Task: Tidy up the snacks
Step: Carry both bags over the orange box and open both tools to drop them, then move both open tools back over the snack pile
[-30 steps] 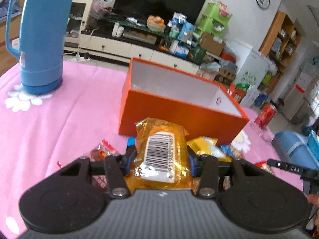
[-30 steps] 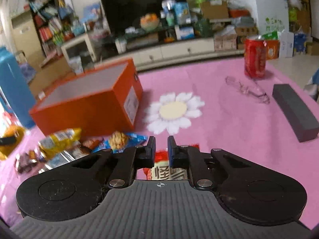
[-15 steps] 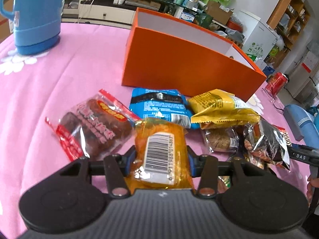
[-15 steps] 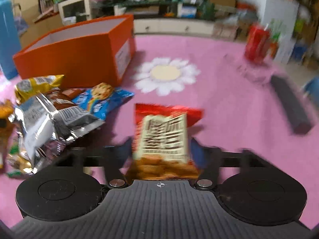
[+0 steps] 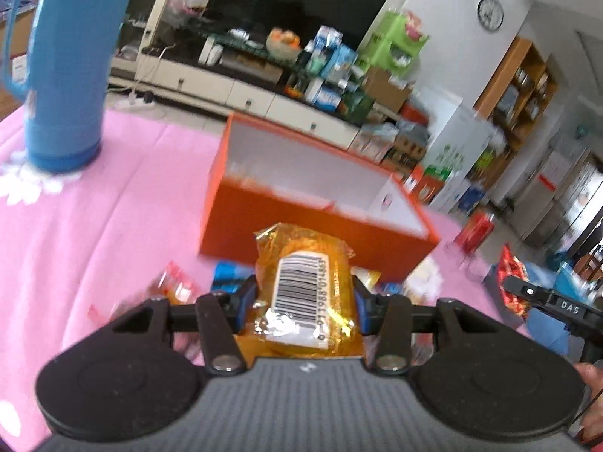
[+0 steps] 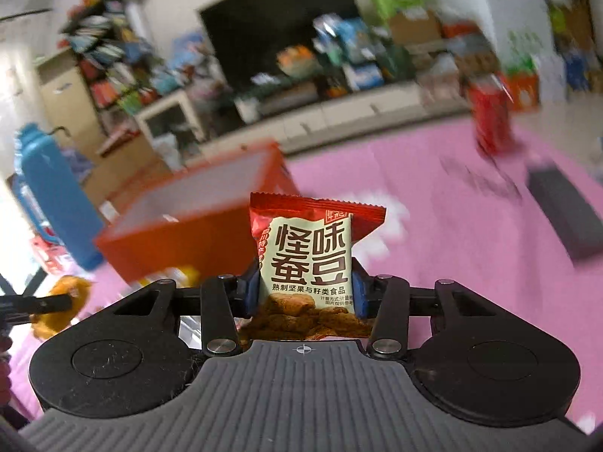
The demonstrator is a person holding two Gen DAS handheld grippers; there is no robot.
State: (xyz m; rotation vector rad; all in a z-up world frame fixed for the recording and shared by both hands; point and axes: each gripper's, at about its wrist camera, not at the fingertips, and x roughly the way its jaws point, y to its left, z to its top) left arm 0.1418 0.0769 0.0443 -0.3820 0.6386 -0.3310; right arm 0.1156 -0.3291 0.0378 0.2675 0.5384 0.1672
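On the far left of the pink tablecloth (image 5: 94,226) stands a tall blue plastic thermos jug (image 5: 71,67), clear of the work. Next over, the open orange cardboard box with white lining (image 5: 301,173) sits mid-table, looks empty from here, a few loose packets blurred at its near wall. Left gripper (image 5: 305,297): jaws clamped on an amber cellophane snack packet with a white barcode label (image 5: 301,286), held off the table just short of the box. Right gripper (image 6: 306,293): jaws have just been closing, pads now pinching a red-and-cream bean snack packet with Chinese lettering (image 6: 312,260), upright, box ahead and to its left. Far right: red drink can (image 6: 490,120) and a dark grey rectangular block (image 6: 565,211), both irrelevant.

Step, my read: both packets picked, in transit to the box. Next: carry each over the rim, clear the near wall, then release inside, one hand at a time so they don't collide.
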